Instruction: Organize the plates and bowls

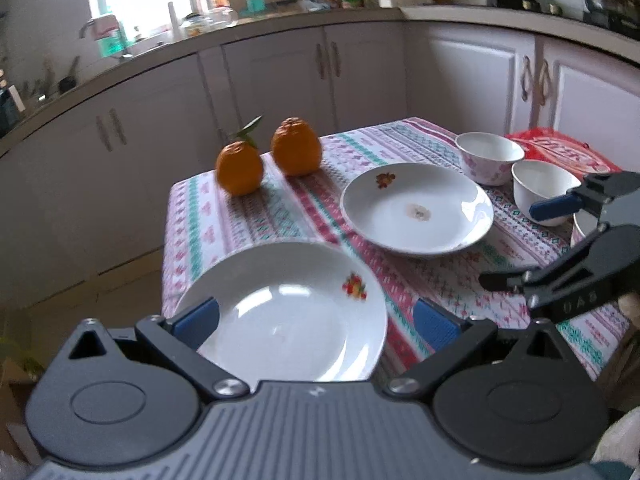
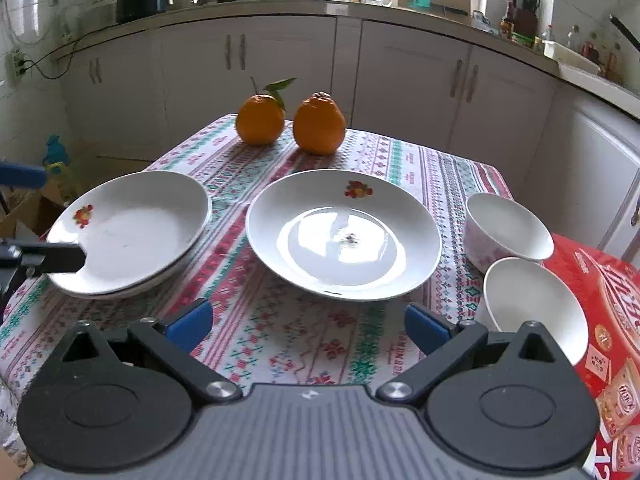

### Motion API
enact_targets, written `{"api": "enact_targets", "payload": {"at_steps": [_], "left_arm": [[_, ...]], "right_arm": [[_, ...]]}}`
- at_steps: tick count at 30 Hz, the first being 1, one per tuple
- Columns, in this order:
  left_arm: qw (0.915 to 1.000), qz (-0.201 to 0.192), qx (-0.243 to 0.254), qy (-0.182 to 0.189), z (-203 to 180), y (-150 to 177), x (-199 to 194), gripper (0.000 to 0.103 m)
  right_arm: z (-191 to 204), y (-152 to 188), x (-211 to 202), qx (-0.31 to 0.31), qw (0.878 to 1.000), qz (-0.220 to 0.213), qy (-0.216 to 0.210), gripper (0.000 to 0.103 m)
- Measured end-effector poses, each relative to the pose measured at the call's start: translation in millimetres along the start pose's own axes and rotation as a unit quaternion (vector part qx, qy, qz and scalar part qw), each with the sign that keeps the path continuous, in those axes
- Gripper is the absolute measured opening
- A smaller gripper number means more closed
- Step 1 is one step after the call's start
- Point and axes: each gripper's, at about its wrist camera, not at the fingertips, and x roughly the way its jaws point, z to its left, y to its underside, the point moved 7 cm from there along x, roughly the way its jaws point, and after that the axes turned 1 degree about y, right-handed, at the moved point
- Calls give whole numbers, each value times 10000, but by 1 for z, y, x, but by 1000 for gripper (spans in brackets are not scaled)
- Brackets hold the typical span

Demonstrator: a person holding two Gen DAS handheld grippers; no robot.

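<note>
The left-hand stack of plates [image 2: 132, 232] sits at the table's left edge, a lone plate [image 2: 344, 236] rests mid-table, and two bowls [image 2: 508, 228] stand together at the right by the red packet [image 2: 600, 300]. The left gripper [image 1: 316, 320] is spread wide around the stack's near rim, gripping nothing I can see. The right gripper [image 2: 308, 322], equally wide and empty, hangs just short of the lone plate, dead ahead and nearer to it.
</note>
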Motion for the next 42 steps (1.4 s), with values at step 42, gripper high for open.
{"api": "enact_targets", "payload": {"at_steps": [42], "left_arm": [[9312, 2171, 1725, 2365, -74, -127, 255, 72]], "right_arm": [[-24, 2, 87, 331, 9980, 540, 86, 103]]}}
